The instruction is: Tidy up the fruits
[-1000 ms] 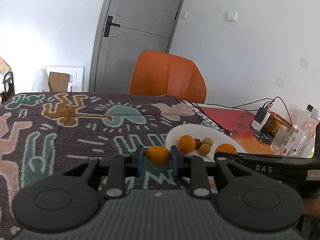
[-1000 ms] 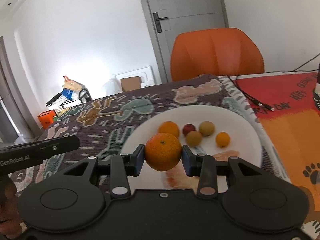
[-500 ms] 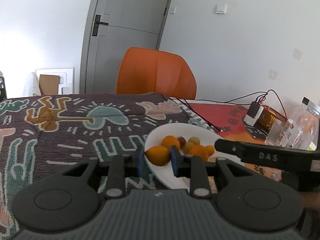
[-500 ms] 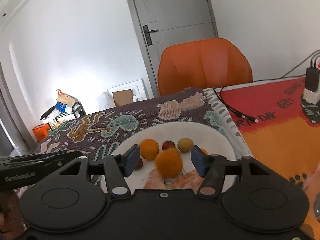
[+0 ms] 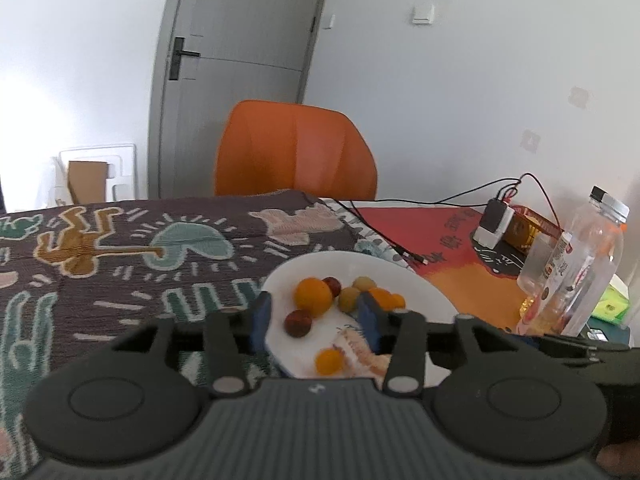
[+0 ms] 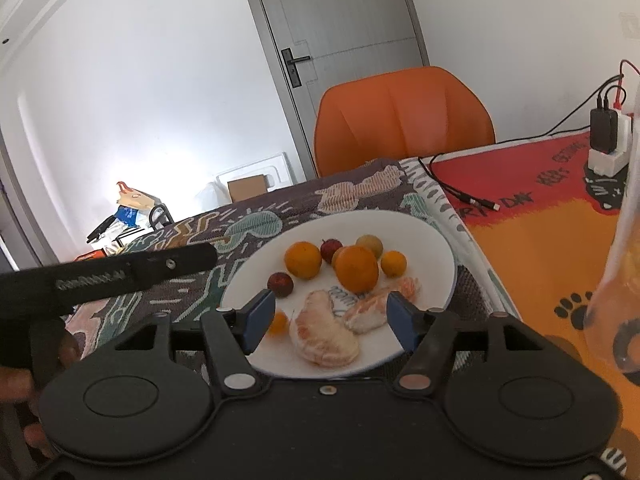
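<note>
A white plate [image 5: 360,258] [image 6: 440,240] on the patterned cloth holds several fruits. My left gripper [image 5: 315,320] hangs over the plate's near left rim; its jaws are opening and nothing is gripped. A small orange fruit [image 5: 329,361] lies on the plate just below it, by a dark plum [image 5: 298,323]. My right gripper [image 6: 331,320] is over the plate's near edge, jaws opening and holding nothing. The big orange [image 6: 357,269] rests on the plate beyond its fingers, beside a second orange [image 6: 303,260]. Peeled citrus pieces [image 6: 324,336] lie between the blue pads.
An orange chair [image 5: 296,148] stands behind the table. A clear bottle [image 5: 580,264] and a charger with cables [image 5: 494,226] sit on the red and orange mat [image 6: 540,248] at the right. The left gripper's body [image 6: 132,272] reaches in from the left.
Both grippers have let go of their fruit: the small orange fruit and the big orange now lie on the plate. Both jaws stand wider, and both hands moved over the plate.
</note>
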Tool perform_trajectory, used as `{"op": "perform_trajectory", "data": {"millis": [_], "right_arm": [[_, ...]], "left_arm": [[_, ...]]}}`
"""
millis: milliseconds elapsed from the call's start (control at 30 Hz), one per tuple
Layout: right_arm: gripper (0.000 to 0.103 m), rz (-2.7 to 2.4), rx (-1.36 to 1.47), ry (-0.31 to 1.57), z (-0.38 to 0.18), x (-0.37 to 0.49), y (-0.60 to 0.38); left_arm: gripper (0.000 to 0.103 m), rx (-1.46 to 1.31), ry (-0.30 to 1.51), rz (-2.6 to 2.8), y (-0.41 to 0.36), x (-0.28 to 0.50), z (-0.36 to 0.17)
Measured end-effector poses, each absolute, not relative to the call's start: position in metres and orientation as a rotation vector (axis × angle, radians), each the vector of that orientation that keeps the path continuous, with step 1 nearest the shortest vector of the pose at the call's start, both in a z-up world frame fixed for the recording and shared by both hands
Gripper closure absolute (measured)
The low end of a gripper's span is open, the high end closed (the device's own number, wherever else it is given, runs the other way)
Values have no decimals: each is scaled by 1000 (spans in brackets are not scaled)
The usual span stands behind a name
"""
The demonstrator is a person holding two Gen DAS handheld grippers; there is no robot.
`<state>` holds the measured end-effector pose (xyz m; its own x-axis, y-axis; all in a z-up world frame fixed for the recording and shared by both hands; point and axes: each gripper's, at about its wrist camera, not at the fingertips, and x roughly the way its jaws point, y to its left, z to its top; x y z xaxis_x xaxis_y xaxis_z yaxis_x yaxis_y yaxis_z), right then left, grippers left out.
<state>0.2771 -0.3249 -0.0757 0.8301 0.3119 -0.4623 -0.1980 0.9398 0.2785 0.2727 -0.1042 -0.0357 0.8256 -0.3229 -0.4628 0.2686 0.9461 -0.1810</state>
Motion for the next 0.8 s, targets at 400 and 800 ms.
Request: {"op": "perform_trajectory", "data": {"millis": [400,800], "right_arm": [[28,299,236,516,-74,256,-317],[0,314,208,490,-61,223,-298]], "left_arm": [[14,-97,470,-221,-64,228,-26],[2,-122,427,-134,-28,174,-12]]}}
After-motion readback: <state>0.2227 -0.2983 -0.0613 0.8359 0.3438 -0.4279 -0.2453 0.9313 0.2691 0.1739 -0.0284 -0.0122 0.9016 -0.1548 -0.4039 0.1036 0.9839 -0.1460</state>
